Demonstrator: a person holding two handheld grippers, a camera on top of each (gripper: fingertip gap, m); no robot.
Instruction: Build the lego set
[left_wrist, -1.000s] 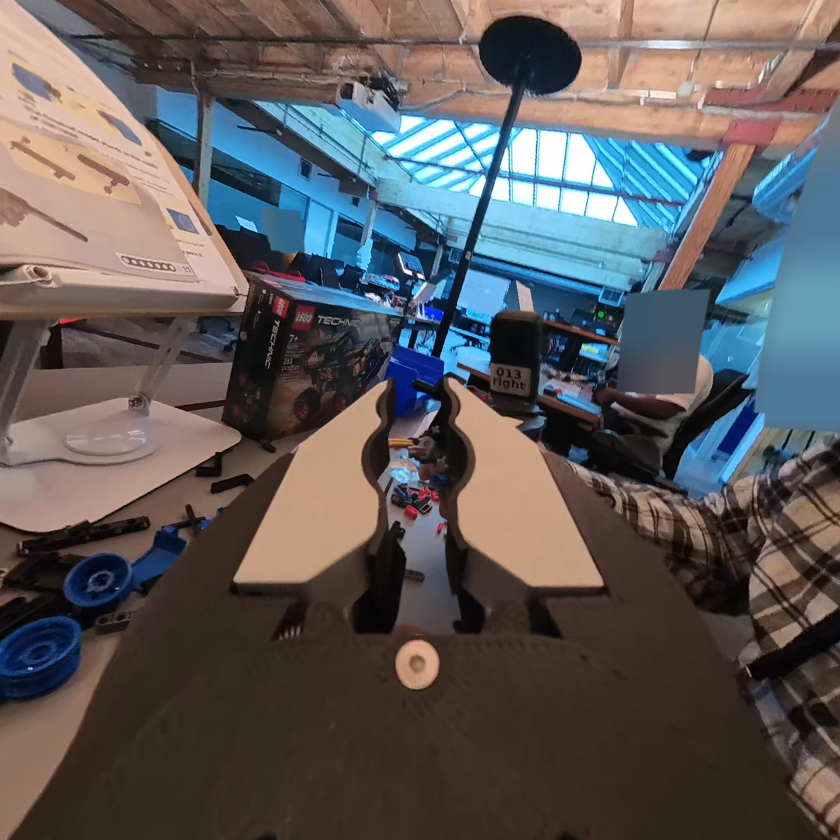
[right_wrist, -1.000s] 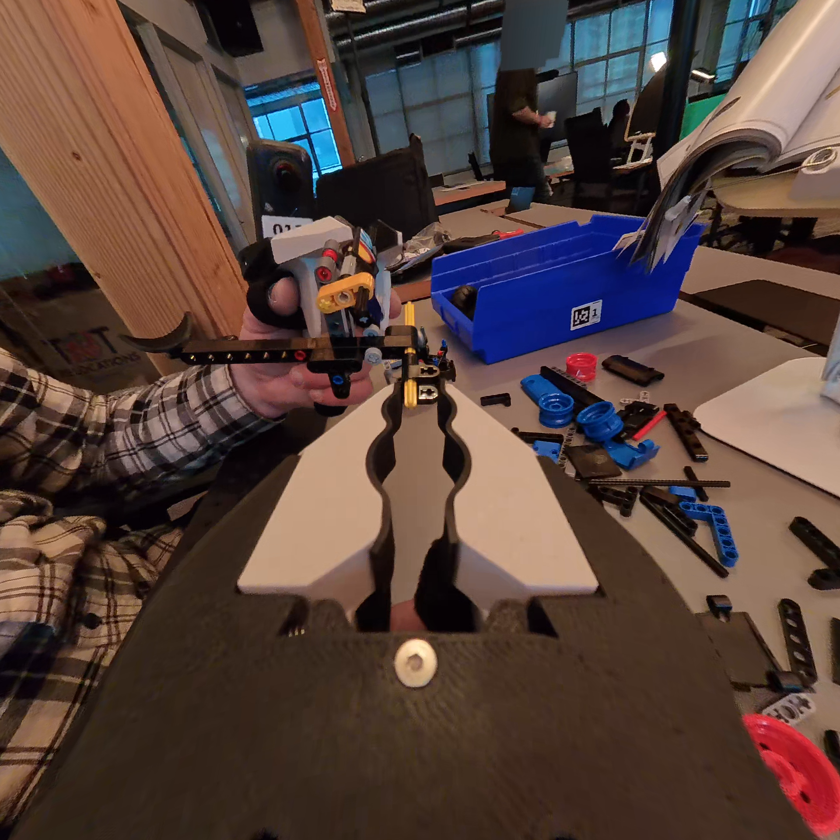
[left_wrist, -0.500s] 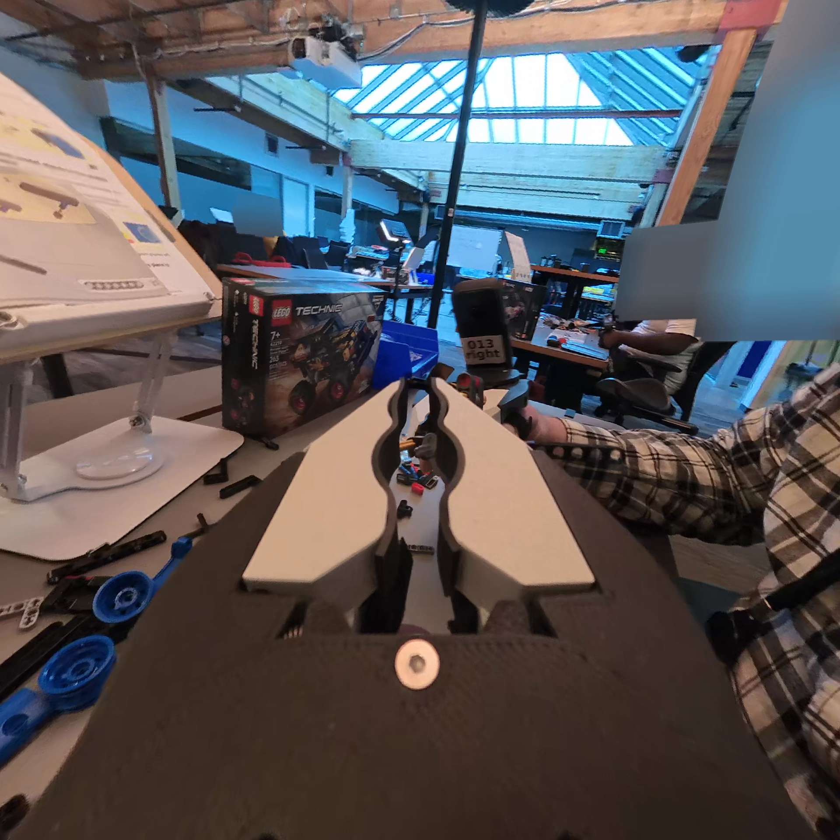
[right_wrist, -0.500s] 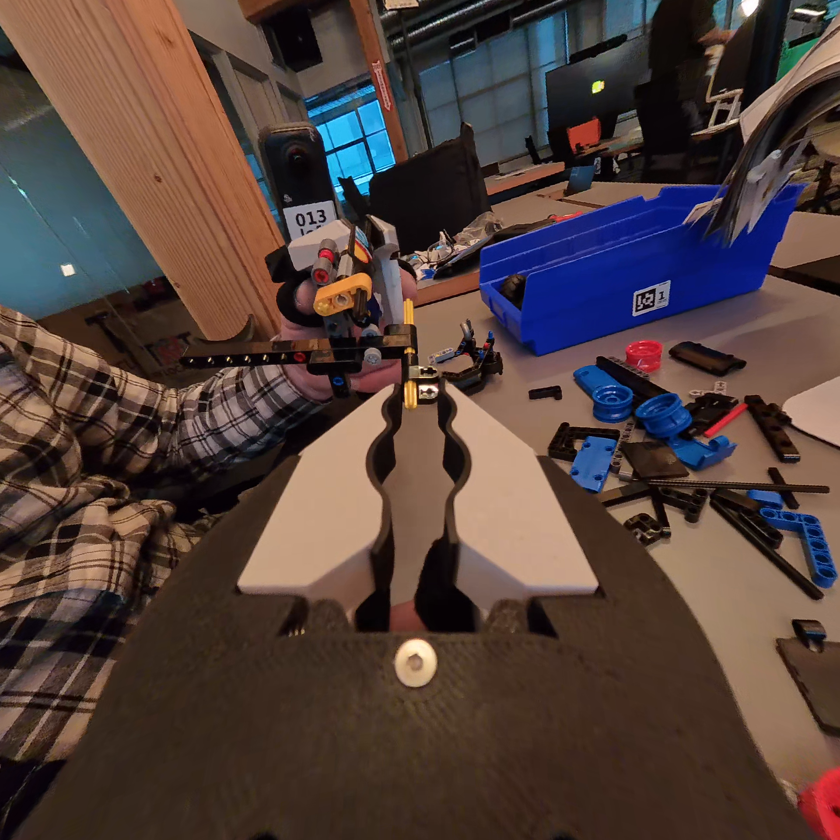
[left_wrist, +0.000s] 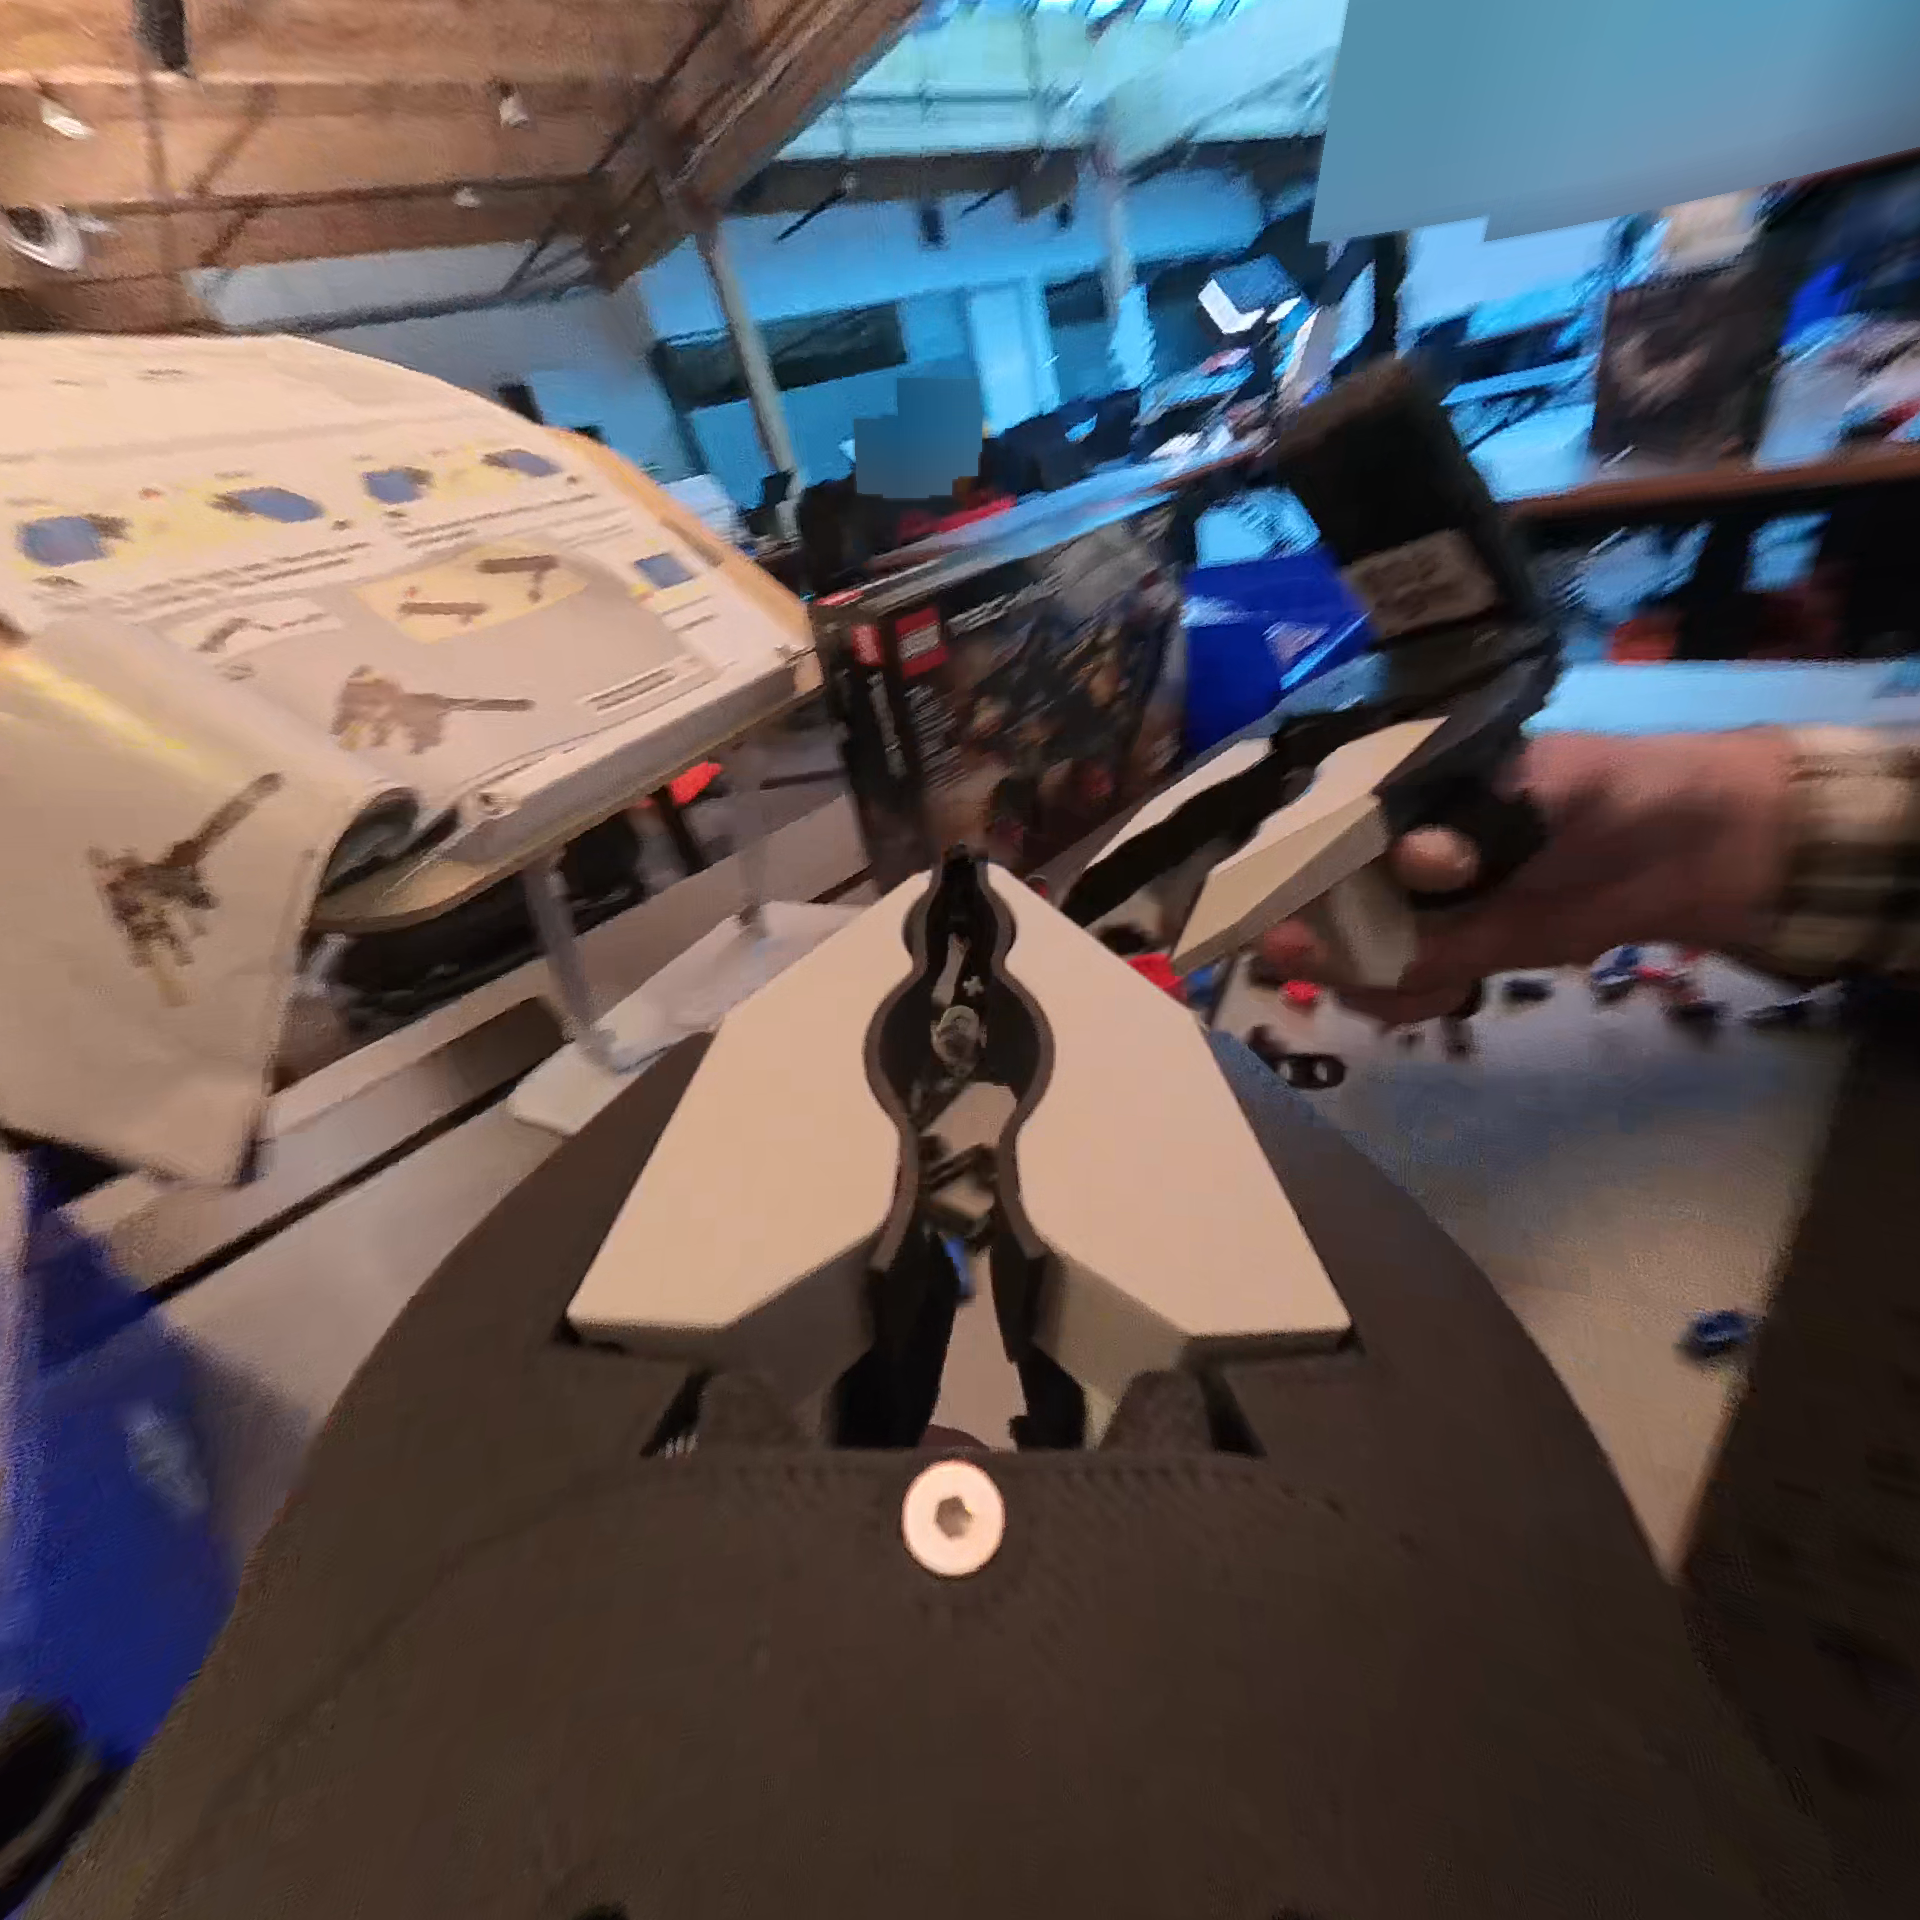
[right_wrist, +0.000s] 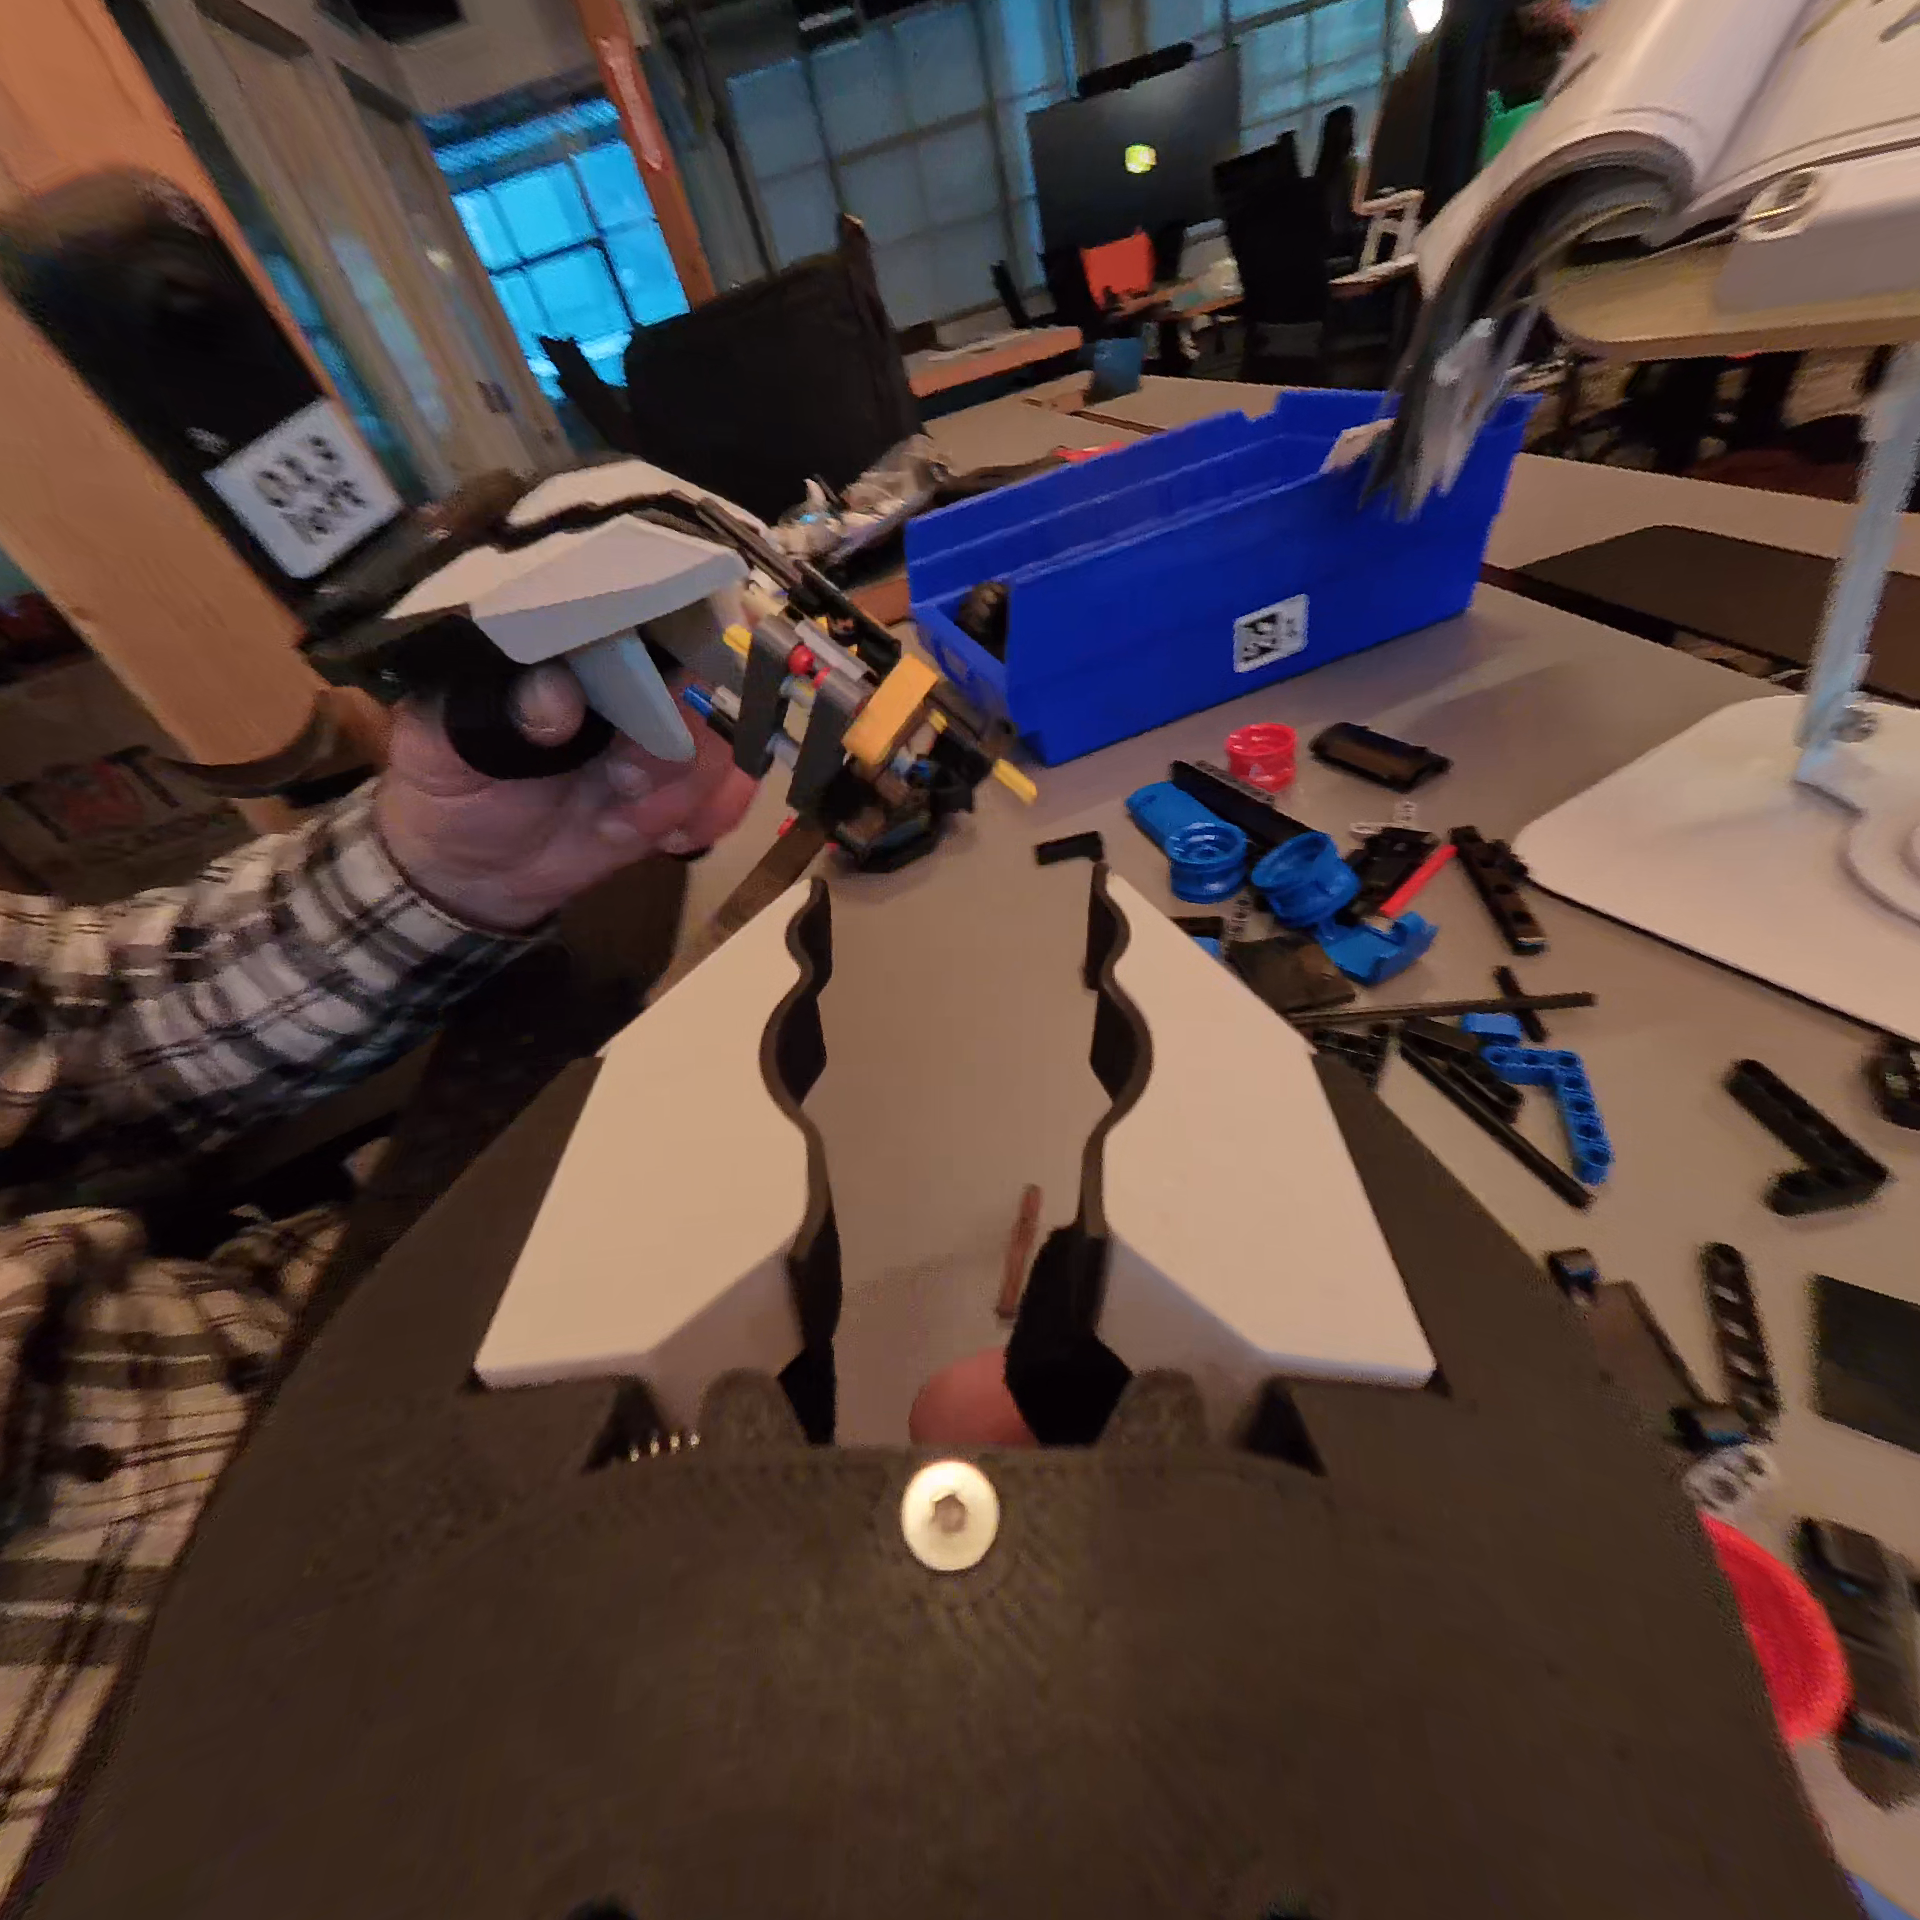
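Lego assembly (right_wrist: 862, 727): part-built, black/grey w/ yellow and red bits; held off the counter (right_wrist: 1558, 665), just left of the blue bin (right_wrist: 1143, 582).
Left hand-held gripper (left_wrist: 961, 883): closed down on the assembly; parts visible in the slot betw. its fingers. Seen side-on in the right wrist view. Judged: acts as the vice so the other side can work.
Right hand-held gripper (right_wrist: 956, 904): jaws wide apart, nothing in them; tips just short of the assembly, not touching.
Loose parts: blue wheel hubs (right_wrist: 1257, 862), red ring (right_wrist: 1260, 753), black beams (right_wrist: 1496, 883), blue angled beam (right_wrist: 1558, 1101) spread on counter to the right, within reach.
Instruction booklet (left_wrist: 343, 582): propped open on a white stand (right_wrist: 1766, 810), facing the builder for ref.
Set box (left_wrist: 1008, 707): upright behind, near the bin.
Stage: mid-build, judged; right side free to fetch the next piece.
Risk: left view blurred; grip detail unclear.
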